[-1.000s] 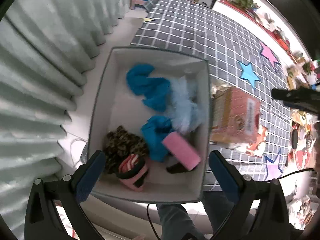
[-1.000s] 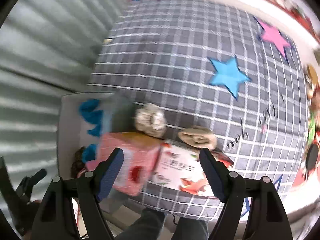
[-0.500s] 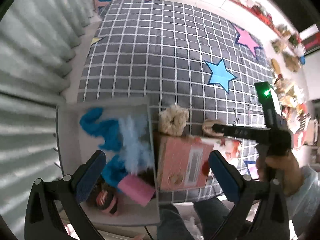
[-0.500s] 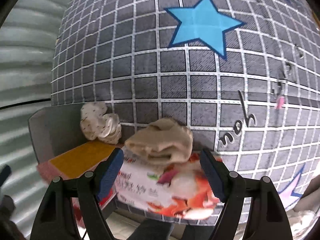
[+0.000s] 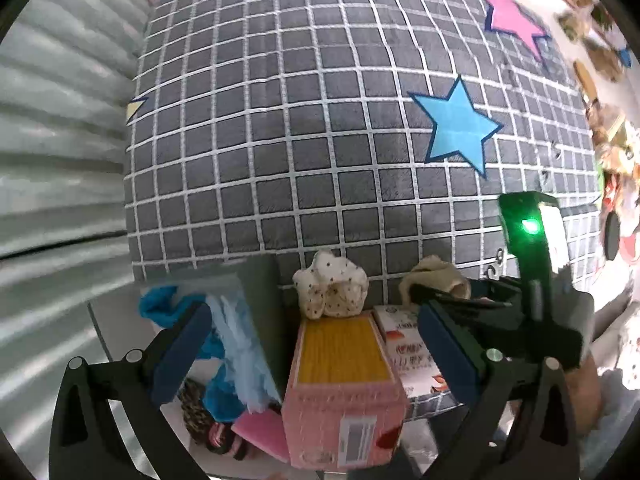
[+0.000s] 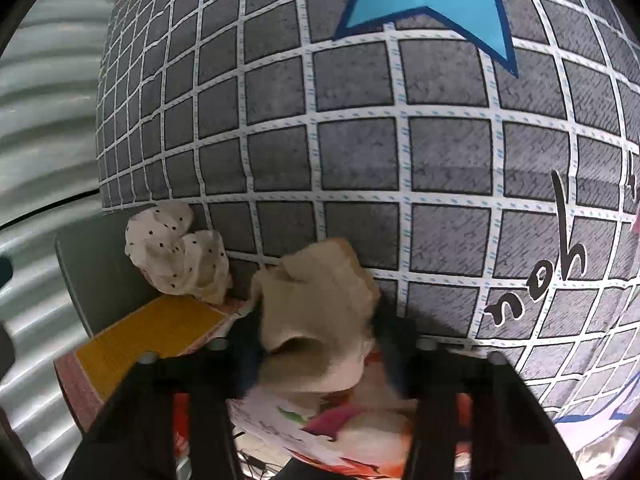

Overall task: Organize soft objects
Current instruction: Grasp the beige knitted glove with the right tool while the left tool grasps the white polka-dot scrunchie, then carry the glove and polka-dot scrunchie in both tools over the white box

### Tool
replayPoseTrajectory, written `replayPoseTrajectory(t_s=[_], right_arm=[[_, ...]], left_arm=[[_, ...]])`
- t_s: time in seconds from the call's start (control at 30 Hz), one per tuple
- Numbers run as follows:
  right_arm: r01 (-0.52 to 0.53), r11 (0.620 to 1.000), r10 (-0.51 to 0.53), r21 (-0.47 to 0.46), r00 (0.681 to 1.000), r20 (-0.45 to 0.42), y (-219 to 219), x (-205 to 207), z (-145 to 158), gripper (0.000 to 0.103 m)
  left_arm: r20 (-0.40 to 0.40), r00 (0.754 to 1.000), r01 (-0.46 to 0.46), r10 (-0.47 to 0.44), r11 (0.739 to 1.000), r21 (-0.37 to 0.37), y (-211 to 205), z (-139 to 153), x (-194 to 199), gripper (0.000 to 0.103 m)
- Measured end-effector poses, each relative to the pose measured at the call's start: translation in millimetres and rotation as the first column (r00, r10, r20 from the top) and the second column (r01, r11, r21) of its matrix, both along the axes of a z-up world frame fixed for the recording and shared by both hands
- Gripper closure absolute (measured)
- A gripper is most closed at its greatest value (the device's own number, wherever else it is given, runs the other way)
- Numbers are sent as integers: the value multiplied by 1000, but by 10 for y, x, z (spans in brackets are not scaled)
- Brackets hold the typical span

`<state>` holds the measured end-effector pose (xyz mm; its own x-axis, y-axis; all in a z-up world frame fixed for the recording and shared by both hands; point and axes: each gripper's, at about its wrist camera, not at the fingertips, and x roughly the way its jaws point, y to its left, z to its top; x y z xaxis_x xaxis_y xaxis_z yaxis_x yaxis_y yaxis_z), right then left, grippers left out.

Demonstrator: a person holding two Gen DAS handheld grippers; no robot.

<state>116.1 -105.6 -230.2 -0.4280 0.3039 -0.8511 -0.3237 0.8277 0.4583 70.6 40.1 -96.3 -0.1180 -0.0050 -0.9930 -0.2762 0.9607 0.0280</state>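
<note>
My right gripper [image 6: 318,344] is closed around a beige folded cloth [image 6: 320,312] that lies on a white printed box [image 6: 304,428]; it also shows in the left wrist view [image 5: 436,276]. A cream dotted scrunchie [image 6: 176,256] lies just left of it, on the rug by a pink and yellow box [image 5: 344,384]. My left gripper [image 5: 316,352] is open and empty, held above the pink box. A grey bin [image 5: 260,292] at the left holds blue cloths [image 5: 168,308], a fluffy pale blue item [image 5: 240,344], a pink piece [image 5: 260,428] and a leopard-print item [image 5: 196,408].
A grey checked rug [image 5: 304,128] with a blue star [image 5: 456,128] and a pink star [image 5: 512,20] spreads ahead. A pale curtain [image 5: 60,140] hangs at the left. Toys [image 5: 616,152] line the right edge.
My right gripper moved down onto the beige cloth and closed on it. My left gripper swung right from above the bin to above the pink box.
</note>
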Motion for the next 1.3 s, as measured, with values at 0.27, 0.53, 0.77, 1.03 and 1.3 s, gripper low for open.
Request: replayPoseTrajectory(t_s=[0.27,0.53,0.77,1.03,1.3], right_arm=[[132,989,-130,69,991,-42,-663,234,104,69],[238,964,-229,120,970,-81,-1079,347,251,69],[284,946,-268,156,957,-113,-1200,323,309,69],[360,913,-333,190,929,-161,-1349,312,298,69],[415,889,-389,191,907,-161,-1490,368,318,69]], left_arm=[[-148,983,110,-111,994,-19,-262,-591,298,0],[-306,945,106,-117,993,-53,-369,-1147,404,0],[-445,885,121,-138,990,-66,-464,-1557,374,0],[-525,845,77,-103,995,-70,-377,-1756,284,8],[-495,865,42,-77,996,-80,-155,-1635,332,75]])
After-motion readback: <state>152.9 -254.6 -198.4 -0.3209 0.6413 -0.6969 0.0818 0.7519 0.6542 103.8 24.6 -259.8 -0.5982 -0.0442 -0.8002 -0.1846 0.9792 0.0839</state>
